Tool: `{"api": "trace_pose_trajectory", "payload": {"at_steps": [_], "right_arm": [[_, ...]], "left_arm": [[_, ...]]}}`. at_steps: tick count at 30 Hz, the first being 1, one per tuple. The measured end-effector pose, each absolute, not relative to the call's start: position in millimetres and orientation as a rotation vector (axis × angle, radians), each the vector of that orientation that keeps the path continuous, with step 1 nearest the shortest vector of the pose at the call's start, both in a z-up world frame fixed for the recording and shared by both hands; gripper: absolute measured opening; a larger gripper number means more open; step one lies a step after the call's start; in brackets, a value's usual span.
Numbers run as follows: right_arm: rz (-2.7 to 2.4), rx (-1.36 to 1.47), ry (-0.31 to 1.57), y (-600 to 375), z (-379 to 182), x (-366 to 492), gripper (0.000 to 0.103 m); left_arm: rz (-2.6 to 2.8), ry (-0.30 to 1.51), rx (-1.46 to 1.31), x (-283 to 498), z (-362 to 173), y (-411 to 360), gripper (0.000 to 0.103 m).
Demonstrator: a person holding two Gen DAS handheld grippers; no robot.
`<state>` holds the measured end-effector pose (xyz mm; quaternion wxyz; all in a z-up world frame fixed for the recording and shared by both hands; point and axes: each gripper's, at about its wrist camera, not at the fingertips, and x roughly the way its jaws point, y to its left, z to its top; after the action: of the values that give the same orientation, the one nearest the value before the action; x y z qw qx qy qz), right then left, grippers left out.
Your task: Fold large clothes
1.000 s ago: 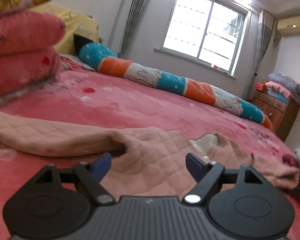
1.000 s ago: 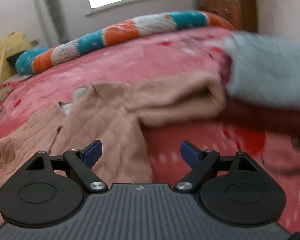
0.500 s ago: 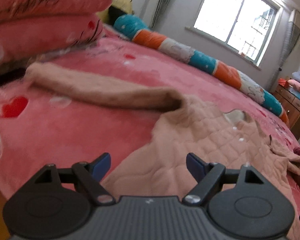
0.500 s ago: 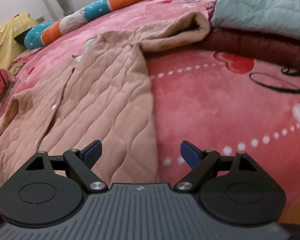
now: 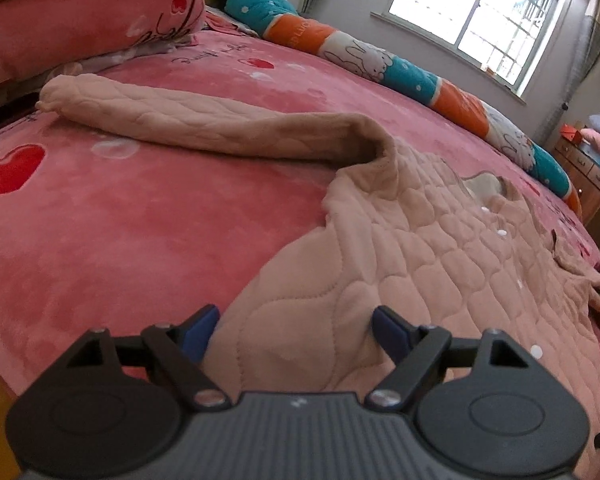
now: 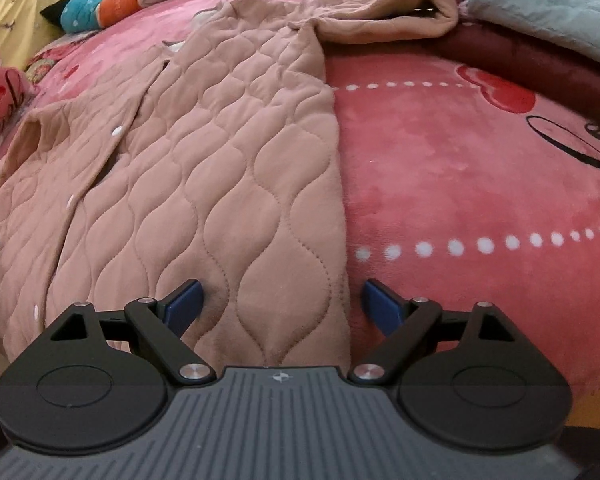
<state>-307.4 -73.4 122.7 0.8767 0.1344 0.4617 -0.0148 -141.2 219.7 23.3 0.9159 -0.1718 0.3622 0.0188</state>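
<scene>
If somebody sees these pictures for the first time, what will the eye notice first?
First, the beige quilted jacket spread flat on the pink bed cover, sleeves stretched out to both sides. Then the open jaws of each gripper, left and right, low over the jacket's bottom corners. Behind, a long striped bolster lies under the window.

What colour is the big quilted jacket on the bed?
Light peachy tan, with small white buttons; the jacket shows best in the right wrist view.
</scene>
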Motion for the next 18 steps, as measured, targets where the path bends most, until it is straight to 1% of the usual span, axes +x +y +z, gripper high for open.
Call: {"api": "trace_pose_trajectory", "payload": {"at_steps": [3,5,7,8,10,11,13,14,16,17,18], "right_arm": [[-0.014,0.303,0.971,-75.4,120.5,-307.8,0.103],[0.022,0.331,0.969,-77.1,120.6,-309.0,0.103],[0.066,0.358,0.969,-76.4,120.3,-309.2,0.103],[0.082,0.362,0.967,-75.4,120.2,-309.4,0.103],[0.097,0.356,0.964,-72.7,119.9,-308.9,0.098],[0.104,0.362,0.962,-72.3,119.6,-308.9,0.096],[0.115,0.384,0.958,-74.3,118.7,-308.6,0.092],[0.112,0.395,0.956,-75.7,118.4,-308.9,0.088],[0.109,0.419,0.946,-79.6,118.9,-309.0,0.074],[0.115,0.431,0.940,-80.6,120.1,-310.7,0.064],[0.121,0.439,0.936,-80.8,120.8,-311.6,0.060]], "left_arm": [[0.021,0.752,-0.336,-139.0,23.1,215.0,0.082],[0.006,0.753,-0.328,-138.9,24.3,212.6,0.079],[0.001,0.755,-0.318,-139.6,25.0,210.9,0.071],[0.001,0.755,-0.314,-140.1,25.3,211.0,0.070],[-0.004,0.753,-0.313,-142.1,26.1,211.7,0.061],[-0.008,0.752,-0.311,-143.3,26.7,211.8,0.060],[-0.015,0.751,-0.298,-145.7,28.4,210.9,0.052],[-0.018,0.750,-0.293,-146.6,29.8,210.3,0.049],[-0.036,0.740,-0.293,-150.6,33.7,209.8,0.041],[-0.047,0.737,-0.294,-151.9,35.0,209.3,0.039],[-0.062,0.735,-0.292,-153.2,35.9,208.2,0.036]]}}
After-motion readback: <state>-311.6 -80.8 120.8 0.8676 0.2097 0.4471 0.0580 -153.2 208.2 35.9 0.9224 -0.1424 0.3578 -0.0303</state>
